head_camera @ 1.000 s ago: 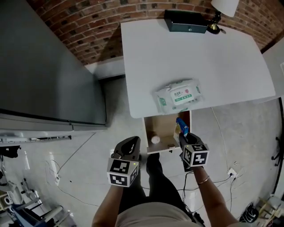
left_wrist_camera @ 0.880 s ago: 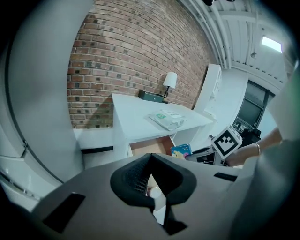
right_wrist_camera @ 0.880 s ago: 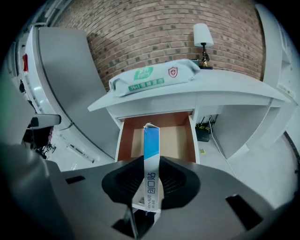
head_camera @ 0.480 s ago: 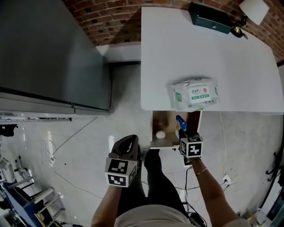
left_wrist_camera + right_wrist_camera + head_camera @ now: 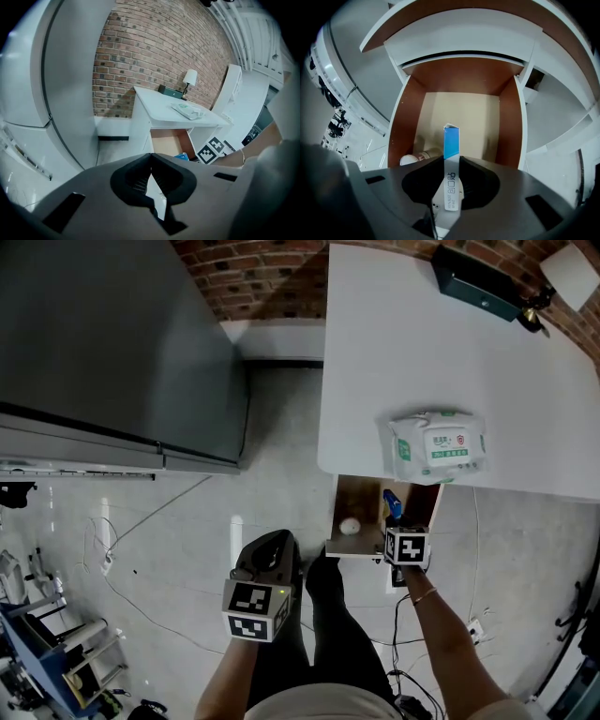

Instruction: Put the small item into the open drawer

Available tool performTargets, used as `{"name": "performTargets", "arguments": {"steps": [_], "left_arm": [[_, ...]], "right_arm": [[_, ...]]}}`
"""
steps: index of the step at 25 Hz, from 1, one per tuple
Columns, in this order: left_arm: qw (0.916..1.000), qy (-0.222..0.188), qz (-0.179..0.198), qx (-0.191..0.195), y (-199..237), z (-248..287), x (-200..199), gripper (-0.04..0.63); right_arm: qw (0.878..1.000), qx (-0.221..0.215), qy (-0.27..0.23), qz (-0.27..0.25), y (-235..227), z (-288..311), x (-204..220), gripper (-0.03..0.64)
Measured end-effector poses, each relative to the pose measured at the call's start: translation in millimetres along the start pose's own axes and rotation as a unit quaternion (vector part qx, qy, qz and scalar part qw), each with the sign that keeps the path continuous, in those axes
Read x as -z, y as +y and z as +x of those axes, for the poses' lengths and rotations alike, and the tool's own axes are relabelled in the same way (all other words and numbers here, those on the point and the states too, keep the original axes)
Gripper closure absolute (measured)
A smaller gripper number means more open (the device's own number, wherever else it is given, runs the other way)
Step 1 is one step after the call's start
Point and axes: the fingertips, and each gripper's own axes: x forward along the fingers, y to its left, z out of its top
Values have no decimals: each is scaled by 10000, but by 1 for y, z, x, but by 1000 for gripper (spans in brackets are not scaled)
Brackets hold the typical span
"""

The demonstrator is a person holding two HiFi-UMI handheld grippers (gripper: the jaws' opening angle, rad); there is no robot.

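The small item is a narrow blue and white box (image 5: 451, 140). My right gripper (image 5: 451, 161) is shut on its white end, and the blue end points into the open wooden drawer (image 5: 405, 122). In the head view the box (image 5: 392, 504) hangs over the drawer (image 5: 361, 501) under the white table's front edge, with the right gripper (image 5: 394, 521) just behind it. My left gripper (image 5: 272, 554) hangs lower left of the drawer, above the floor. It is shut and empty in the left gripper view (image 5: 151, 171), where the drawer (image 5: 168, 140) shows beyond it.
A white bottle (image 5: 419, 157) lies in the drawer's left front corner (image 5: 350, 526). A pack of wipes (image 5: 437, 446) lies on the white table (image 5: 394, 352), with a dark box (image 5: 483, 282) and a lamp at the back. A grey cabinet (image 5: 103, 343) stands left.
My right gripper has carried the blue and white box forward, further over the open drawer. The head view has shifted, so the table sits further right. The left gripper has hardly moved.
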Motion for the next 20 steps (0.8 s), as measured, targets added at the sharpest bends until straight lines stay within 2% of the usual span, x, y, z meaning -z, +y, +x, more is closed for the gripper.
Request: {"name": "performTargets", "arguments": {"steps": [9,20], "left_arm": [[9997,17,-140,-180,15,0,13,574],[9996,72,-204,-198,20,0,29,574]], "right_arm": [[9998,106,162,-68,9,30,0,520],[9993,235,248,-161,12,44,2,520]]}}
